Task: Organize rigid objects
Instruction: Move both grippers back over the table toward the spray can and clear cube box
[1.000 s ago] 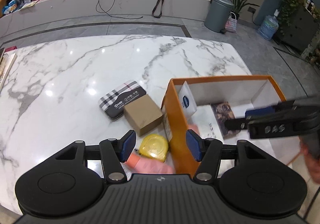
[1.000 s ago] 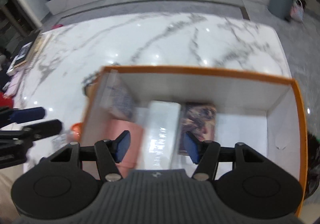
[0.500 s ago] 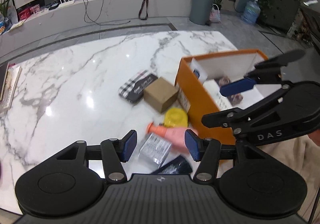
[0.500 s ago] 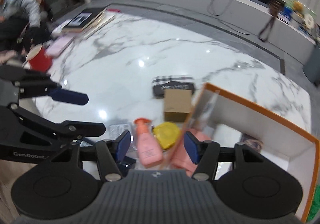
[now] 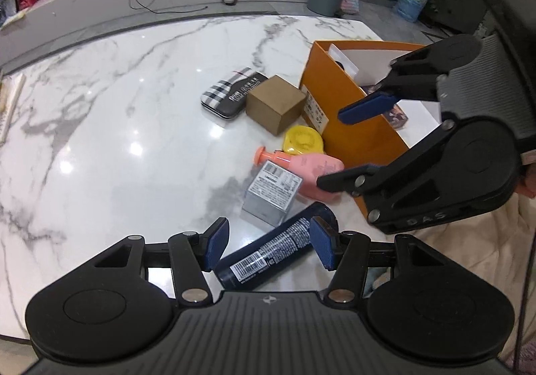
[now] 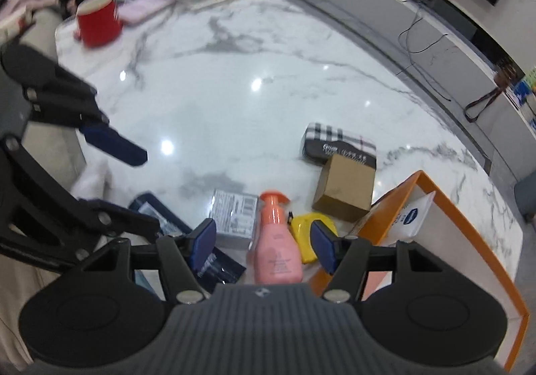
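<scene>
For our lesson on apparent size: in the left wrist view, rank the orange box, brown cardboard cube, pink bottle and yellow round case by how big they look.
1. Orange box
2. Brown cardboard cube and pink bottle: too alike to rank, and the bottle is partly hidden
3. Yellow round case

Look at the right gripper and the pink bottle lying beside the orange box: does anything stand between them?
Nothing visible does. The right gripper is open, with the pink bottle directly ahead between its fingers. The yellow tape measure and grey box flank the bottle, close beside it.

The right gripper point(image 6: 263, 242) is out of the orange box point(image 6: 469, 224), now above the pink bottle point(image 6: 276, 251).
</scene>
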The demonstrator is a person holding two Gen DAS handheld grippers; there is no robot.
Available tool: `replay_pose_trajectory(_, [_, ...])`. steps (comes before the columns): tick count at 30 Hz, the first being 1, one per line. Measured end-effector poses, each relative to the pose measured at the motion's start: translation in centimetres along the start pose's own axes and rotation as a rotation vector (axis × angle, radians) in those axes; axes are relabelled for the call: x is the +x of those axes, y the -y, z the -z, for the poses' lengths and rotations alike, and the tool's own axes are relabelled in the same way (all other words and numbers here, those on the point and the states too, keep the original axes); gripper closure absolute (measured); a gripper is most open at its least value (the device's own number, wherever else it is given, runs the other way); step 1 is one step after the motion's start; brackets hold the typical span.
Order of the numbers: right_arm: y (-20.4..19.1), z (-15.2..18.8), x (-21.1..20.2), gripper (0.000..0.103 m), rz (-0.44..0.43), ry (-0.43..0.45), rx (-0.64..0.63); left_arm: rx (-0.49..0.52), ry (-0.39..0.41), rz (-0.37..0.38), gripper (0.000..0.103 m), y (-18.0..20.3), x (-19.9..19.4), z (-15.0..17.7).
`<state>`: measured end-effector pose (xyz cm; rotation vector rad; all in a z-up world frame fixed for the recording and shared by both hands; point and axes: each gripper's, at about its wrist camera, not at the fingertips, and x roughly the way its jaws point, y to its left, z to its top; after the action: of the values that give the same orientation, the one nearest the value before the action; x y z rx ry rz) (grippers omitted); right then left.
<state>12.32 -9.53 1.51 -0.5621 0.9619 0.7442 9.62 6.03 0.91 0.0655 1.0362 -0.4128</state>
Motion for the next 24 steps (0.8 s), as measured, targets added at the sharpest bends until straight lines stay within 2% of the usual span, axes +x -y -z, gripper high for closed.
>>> replay_pose_trajectory(7, [0.1,0.0,2.1,0.046,-0.051,-0.068,-0.043,0.026,-0.048,0.014,0.037,0.0,1.9,0.2])
replay_pose_trajectory(11, [-0.3,-0.2,3.0,0.047,-0.054,-0.085,-0.088,0.111,-0.093,-0.012,0.037,1.1,3.2,0.3])
replay_pose_trajectory(15, [-0.1,-0.3,4.0,0.053,-0.083,-0.107,-0.086,0.196,-0.152,-0.050,0.037,1.9,5.3,0.7])
replay_pose_trajectory(19, [0.0,-0.5,4.3,0.053,-0.123,-0.101,-0.051,0.204,-0.216,-0.039,0.037,1.7,7.1,0.8])
replay_pose_trajectory(22, [-0.1,-0.6,4.8,0.053,-0.140,-0.096,-0.030,0.200,-0.228,-0.031,0.034,1.7,7.8,0.8])
replay_pose_trajectory(24, [-0.1,-0.7,5.2,0.053,-0.158,-0.092,-0.006,0.199,-0.234,-0.014,0.040,1.7,8.1,0.9])
